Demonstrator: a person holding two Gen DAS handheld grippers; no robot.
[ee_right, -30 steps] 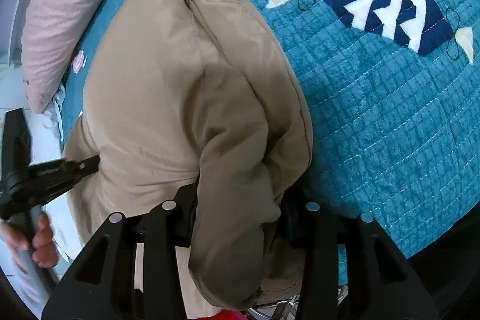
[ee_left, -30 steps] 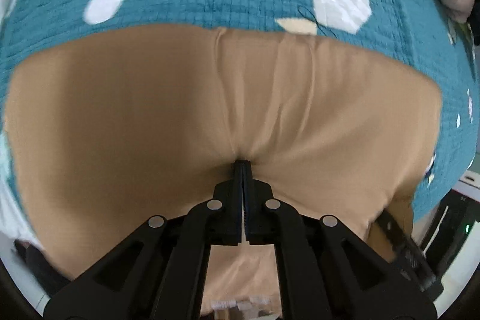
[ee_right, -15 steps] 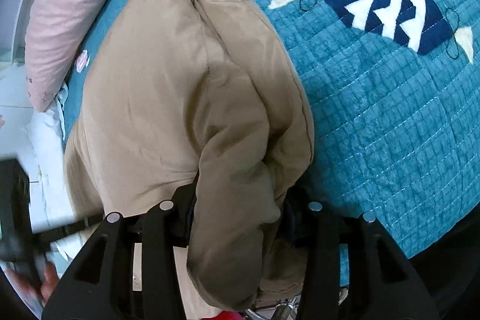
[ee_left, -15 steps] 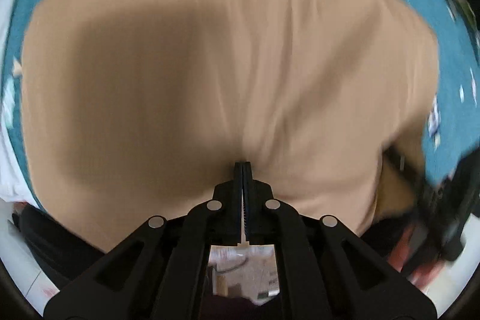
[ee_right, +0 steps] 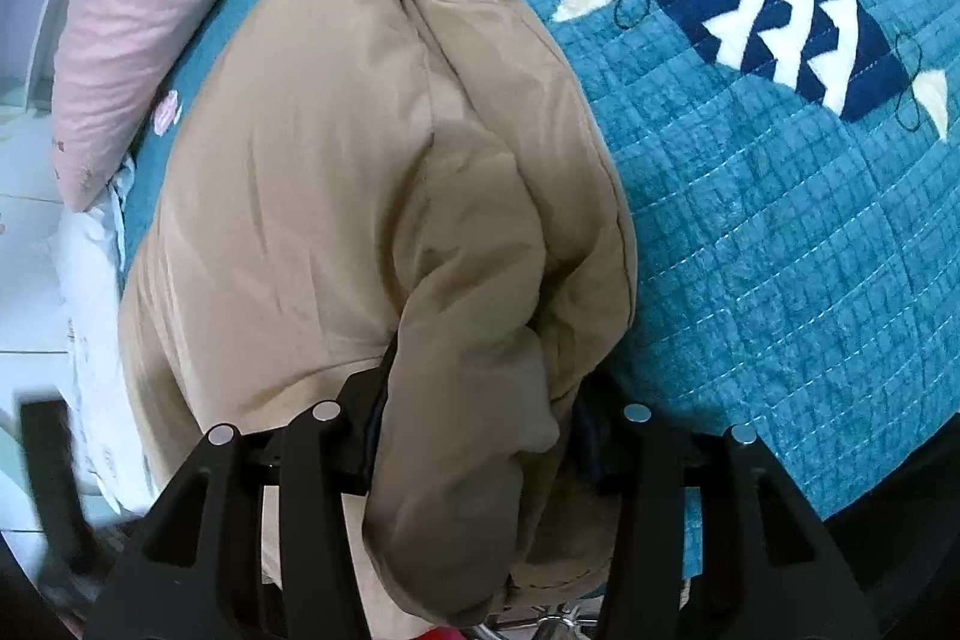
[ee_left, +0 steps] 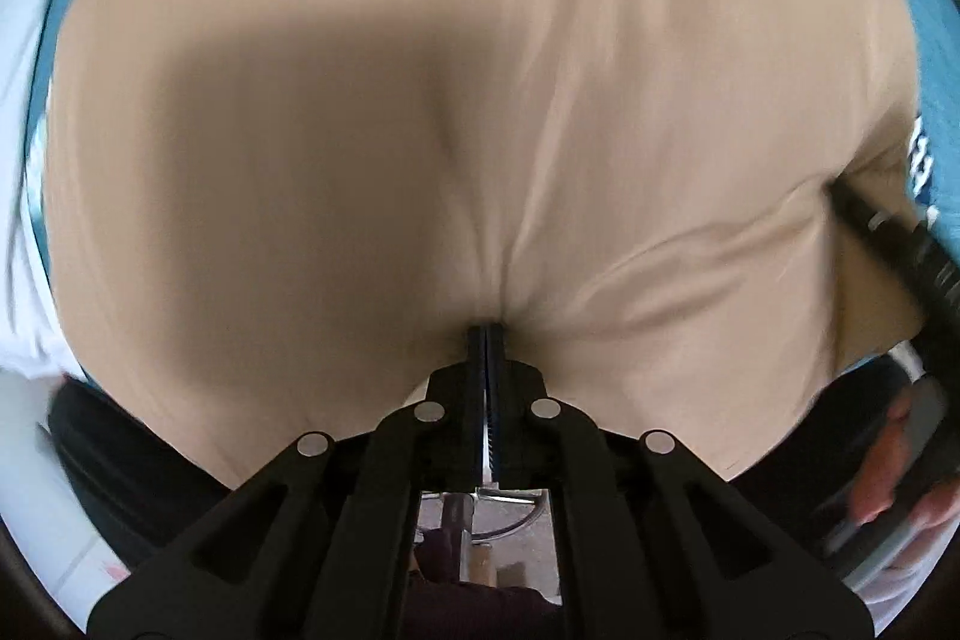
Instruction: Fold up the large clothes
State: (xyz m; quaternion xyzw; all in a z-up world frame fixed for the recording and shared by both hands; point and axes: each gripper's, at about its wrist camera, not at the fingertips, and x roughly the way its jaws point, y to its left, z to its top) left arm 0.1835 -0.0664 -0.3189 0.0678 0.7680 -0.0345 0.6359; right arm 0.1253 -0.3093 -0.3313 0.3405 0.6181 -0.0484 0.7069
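Left wrist view: the left gripper (ee_left: 486,334) is pinched together on a fold of the tan padded garment (ee_left: 480,100), which fills nearly the whole frame over the teal quilt (ee_left: 936,100). Right wrist view, left to right: a pink pillow (ee_right: 150,10) at the bed's edge, then the garment (ee_right: 360,160) bunched in a thick roll on the quilt (ee_right: 780,250). The right gripper (ee_right: 474,436) straddles the roll's near end, its jaws having just been widening with the fabric between them; whether the pads press it cannot be told.

left claw (ee_left: 486,334): clamped tight | right claw (ee_right: 474,436): jaws just widening
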